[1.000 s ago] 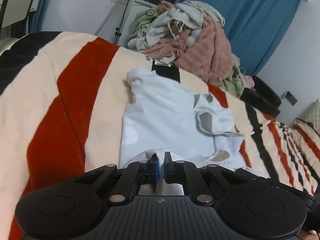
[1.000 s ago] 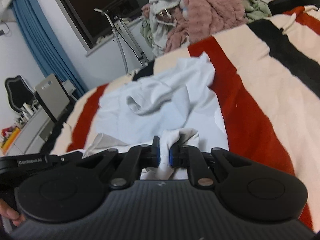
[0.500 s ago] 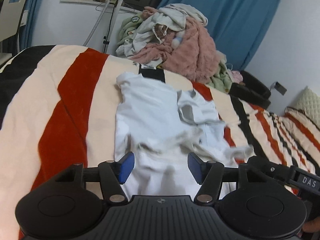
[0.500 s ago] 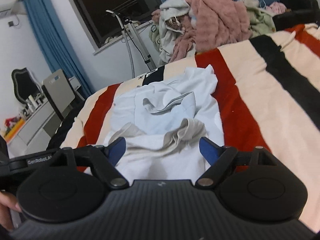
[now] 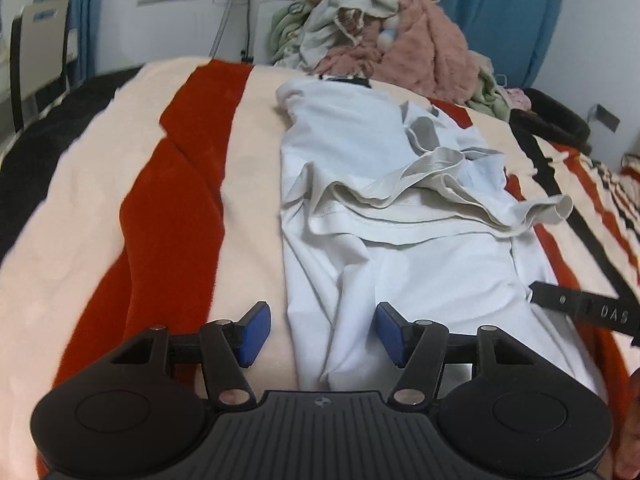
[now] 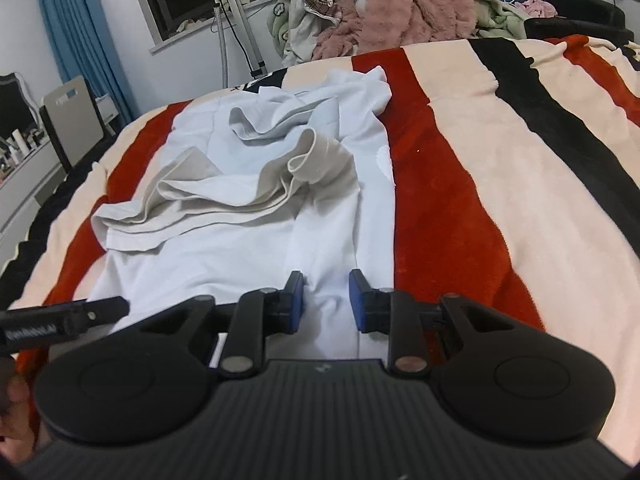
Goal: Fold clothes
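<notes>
A white shirt (image 5: 400, 264) (image 6: 224, 248) lies lengthwise on the striped blanket (image 5: 172, 220) (image 6: 500, 200). Its hem is flopped back in a rumpled grey-beige band (image 5: 420, 200) (image 6: 240, 184) across the middle. My left gripper (image 5: 323, 332) is open wide at the near end, straddling the shirt's left edge and holding nothing. My right gripper (image 6: 326, 300) hovers over the shirt's near right part. Its jaws are narrowed, with a gap left and a ridge of fabric between the blue pads (image 6: 296, 300). Each gripper's side shows in the other's view (image 5: 580, 312) (image 6: 60, 320).
A heap of pink, white and green laundry (image 5: 384, 28) (image 6: 384, 4) sits at the bed's far end. A grey chair (image 5: 40, 40) (image 6: 72, 120) stands left of the bed, a black seat (image 5: 552, 120) (image 6: 580, 12) at far right. A metal stand (image 6: 236, 12) rises by the window.
Both grippers were shut on the shirt's hem a second ago. They opened, dropped it onto the shirt's middle and drew back to the near end. The right jaws have since narrowed.
</notes>
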`<state>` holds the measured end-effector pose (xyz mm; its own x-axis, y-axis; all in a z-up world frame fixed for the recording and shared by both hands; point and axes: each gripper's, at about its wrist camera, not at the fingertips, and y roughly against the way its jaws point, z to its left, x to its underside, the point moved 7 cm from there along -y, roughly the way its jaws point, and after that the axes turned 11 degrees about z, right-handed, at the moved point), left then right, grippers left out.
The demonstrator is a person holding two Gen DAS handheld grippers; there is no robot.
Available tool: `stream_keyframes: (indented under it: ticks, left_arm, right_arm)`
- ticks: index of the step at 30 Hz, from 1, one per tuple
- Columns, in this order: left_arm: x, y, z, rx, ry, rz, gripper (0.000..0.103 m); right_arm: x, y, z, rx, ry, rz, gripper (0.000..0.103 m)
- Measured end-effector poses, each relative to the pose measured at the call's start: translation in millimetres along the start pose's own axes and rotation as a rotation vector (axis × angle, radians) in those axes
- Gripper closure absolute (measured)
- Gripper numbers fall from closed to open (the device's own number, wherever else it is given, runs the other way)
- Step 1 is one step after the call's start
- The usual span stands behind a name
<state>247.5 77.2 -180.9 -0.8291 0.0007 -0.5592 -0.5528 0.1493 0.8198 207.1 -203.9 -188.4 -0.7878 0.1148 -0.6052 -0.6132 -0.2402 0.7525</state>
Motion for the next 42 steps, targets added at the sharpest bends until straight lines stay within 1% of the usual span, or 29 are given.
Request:
stream_keyframes:
  ticks: [4, 7, 10, 11, 12, 13, 14, 15, 16, 18, 19, 21, 24, 27, 31, 35, 37, 39, 42]
  left_arm:
    - [2.1, 9.3, -2.1, 0.011, 0.006, 0.002, 0.043]
    - [5.0, 27.4, -3.8, 0.021, 0.026, -0.004, 0.043]
    - [9.9, 55.1, -9.5, 0.054, 0.043, -0.026, 0.035]
    - [12.6, 65.8, -12.5, 0.07, 0.04, -0.04, 0.032]
    - [15.5, 76.3, -15.3, 0.086, 0.037, -0.054, 0.027]
    - [19.0, 86.6, -17.6, 0.103, 0.035, -0.07, 0.025]
    - [22.6, 96.1, -19.7, 0.12, 0.034, -0.082, 0.021]
    - [26.4, 103.4, -21.6, 0.138, 0.034, -0.086, 0.02]
    - [30.4, 109.5, -23.0, 0.158, 0.037, -0.086, 0.02]
    - [38.6, 118.6, -25.0, 0.188, 0.047, -0.087, 0.015]
    - [41.9, 120.0, -24.9, 0.197, 0.052, -0.083, 0.014]
    - [48.0, 121.9, -24.5, 0.213, 0.063, -0.074, 0.014]
    - [52.4, 114.1, -24.2, 0.227, 0.086, -0.034, 0.014]
    - [57.6, 104.0, -20.5, 0.289, 0.14, 0.006, 0.014]
    - [65.6, 86.7, -11.6, 0.41, 0.266, 0.092, 0.014]
    - [63.0, 73.7, -9.2, 0.468, 0.335, 0.119, 0.014]
    - [61.6, 66.0, -7.5, 0.48, 0.367, 0.13, 0.014]
    - [61.2, 60.1, -3.2, 0.508, 0.416, 0.143, 0.015]
    - [62.1, 53.8, 4.4, 0.561, 0.502, 0.146, 0.017]
  right_arm:
    - [-0.3, 6.2, 1.2, 0.011, 0.0, -0.006, 0.074]
    - [-2.7, 18.7, 1.8, 0.004, -0.017, -0.029, 0.074]
    - [-5.4, 38.9, 4.8, 0.006, -0.018, -0.073, 0.073]
    - [-5.5, 47.7, 7.1, 0.002, -0.015, -0.089, 0.069]
    - [-5.6, 56.5, 9.3, -0.003, -0.011, -0.104, 0.065]
    - [-5.0, 65.8, 11.5, -0.009, -0.01, -0.122, 0.048]
    - [-2.5, 76.2, 13.4, -0.018, -0.016, -0.147, 0.027]
    - [0.0, 86.6, 15.4, -0.028, -0.021, -0.172, 0.018]
    - [2.7, 96.6, 17.1, -0.035, -0.027, -0.195, 0.015]
    - [9.7, 113.3, 19.4, -0.029, -0.047, -0.227, 0.016]
    - [13.6, 119.8, 19.7, -0.026, -0.057, -0.239, 0.016]
    - [21.2, 126.3, 19.2, -0.017, -0.078, -0.246, 0.016]
    - [32.5, 129.9, 17.2, -0.001, -0.111, -0.242, 0.016]
    - [43.9, 133.6, 15.3, 0.015, -0.144, -0.239, 0.016]
    - [58.1, 140.2, 10.1, 0.039, -0.201, -0.242, 0.016]
    - [74.8, 148.2, -3.9, 0.064, -0.295, -0.25, 0.016]
    - [77.7, 144.3, -6.1, 0.059, -0.316, -0.233, 0.016]
    - [76.1, 137.6, -4.5, 0.039, -0.322, -0.215, 0.016]
    - [75.3, 126.0, -0.9, -0.022, -0.352, -0.184, 0.016]
